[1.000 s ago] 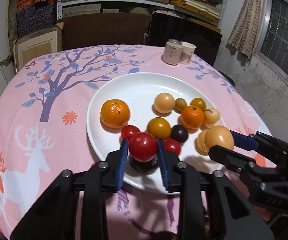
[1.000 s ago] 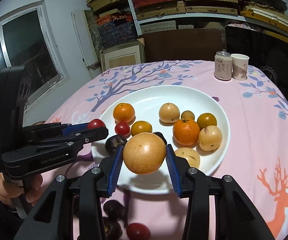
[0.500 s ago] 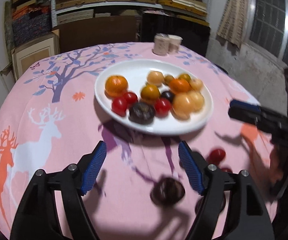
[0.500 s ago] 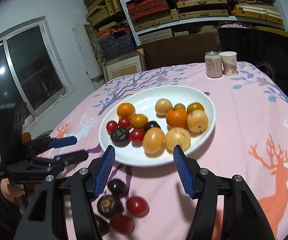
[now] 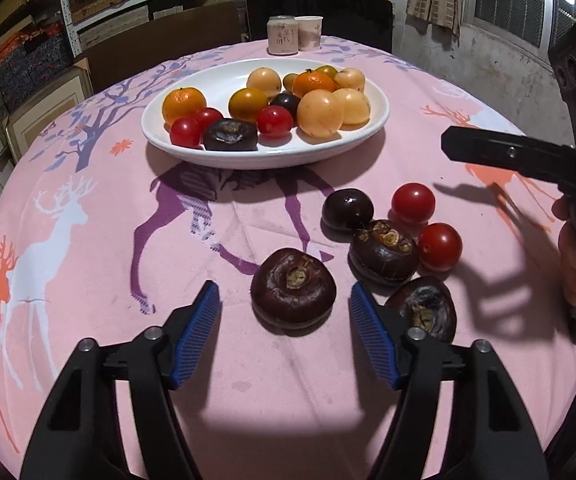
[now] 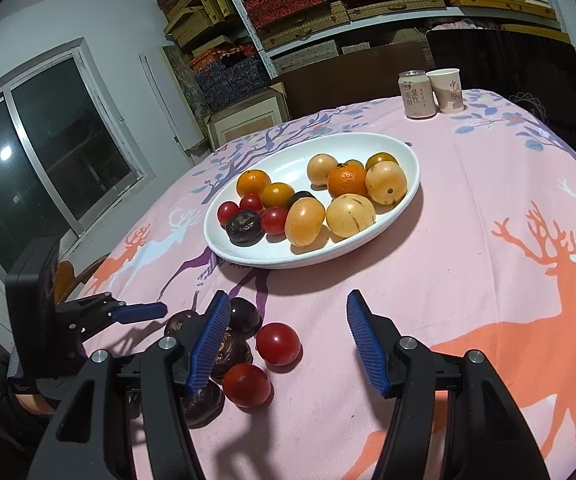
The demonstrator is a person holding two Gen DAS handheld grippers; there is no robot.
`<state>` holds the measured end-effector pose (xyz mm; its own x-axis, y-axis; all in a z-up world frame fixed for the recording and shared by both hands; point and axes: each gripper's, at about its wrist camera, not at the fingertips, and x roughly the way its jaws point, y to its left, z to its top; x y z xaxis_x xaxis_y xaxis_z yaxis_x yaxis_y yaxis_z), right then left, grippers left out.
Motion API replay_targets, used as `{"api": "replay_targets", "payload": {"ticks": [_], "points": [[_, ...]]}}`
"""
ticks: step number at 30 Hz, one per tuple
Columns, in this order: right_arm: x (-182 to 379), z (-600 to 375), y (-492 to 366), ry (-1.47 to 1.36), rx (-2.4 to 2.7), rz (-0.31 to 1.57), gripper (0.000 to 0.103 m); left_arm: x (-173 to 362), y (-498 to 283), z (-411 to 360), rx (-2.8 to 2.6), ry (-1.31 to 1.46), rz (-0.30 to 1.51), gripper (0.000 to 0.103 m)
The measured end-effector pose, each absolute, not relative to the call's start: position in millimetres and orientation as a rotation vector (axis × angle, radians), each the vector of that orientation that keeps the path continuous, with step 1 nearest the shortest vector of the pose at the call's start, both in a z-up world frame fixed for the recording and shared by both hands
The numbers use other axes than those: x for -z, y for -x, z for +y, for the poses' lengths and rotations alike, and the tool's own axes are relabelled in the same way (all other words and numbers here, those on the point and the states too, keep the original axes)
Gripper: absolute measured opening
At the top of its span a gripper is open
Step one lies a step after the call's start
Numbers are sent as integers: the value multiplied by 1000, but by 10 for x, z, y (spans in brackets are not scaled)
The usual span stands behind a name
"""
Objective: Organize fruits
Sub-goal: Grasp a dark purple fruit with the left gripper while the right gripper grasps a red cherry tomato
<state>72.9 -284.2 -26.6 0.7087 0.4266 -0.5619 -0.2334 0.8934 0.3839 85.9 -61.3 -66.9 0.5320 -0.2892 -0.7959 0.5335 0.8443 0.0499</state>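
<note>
Most of the fruit sits on the white plate (image 5: 375, 120) at the far side of the tabletop (image 5: 88, 264); six dark and red pieces remain loose nearby. The left claw (image 5: 284, 318), spread, straddles a dark fruit (image 5: 292, 288); the right claw (image 6: 288, 340) gapes empty.

Tablecloth (image 5: 88, 280): pink printed cloth, matt, fine weave. Plate (image 5: 371, 122): white glazed ceramic, glossy. Cherry tomatoes (image 5: 413, 203): smooth, shiny skin. Dark chestnut-like fruit (image 5: 293, 288): dull sheen, rough scarred crown. Left gripper (image 5: 284, 334): matt black plastic, ribbed blue rubbery pads (image 5: 198, 332), metal screws
</note>
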Motion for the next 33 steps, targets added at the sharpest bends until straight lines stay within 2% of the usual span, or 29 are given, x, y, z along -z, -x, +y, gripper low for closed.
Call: {"api": "replay_targets", "payload": {"ticks": [1, 3, 13, 15, 18, 30, 31, 32, 33], "points": [[271, -2842, -727, -297, -376, 695, 61, 693, -873, -633, 507, -308, 892, 57], [276, -2839, -724, -298, -381, 698, 61, 685, -893, -637, 518, -297, 884, 42], [288, -2718, -689, -227, -366, 710, 59, 577, -1093, -279, 502, -77, 863, 42], [292, -2639, -694, -179, -344, 726, 55, 574, -1118, -243, 496, -60, 868, 42], [311, -2534, -712, -120, -344, 752, 42, 572, -1130, -234, 495, -56, 872, 42], [450, -2354, -962, -54, -343, 925, 40, 594, -1135, -258, 521, -65, 885, 42], [459, -2365, -965, -70, -349, 935, 37, 594, -1134, -256, 521, -64, 884, 42], [462, -2372, -968, -84, -352, 935, 29, 593, -1134, -252, 521, -61, 884, 42], [463, -2379, -951, -89, -342, 930, 29, 595, -1134, -248, 520, -58, 884, 42]]}}
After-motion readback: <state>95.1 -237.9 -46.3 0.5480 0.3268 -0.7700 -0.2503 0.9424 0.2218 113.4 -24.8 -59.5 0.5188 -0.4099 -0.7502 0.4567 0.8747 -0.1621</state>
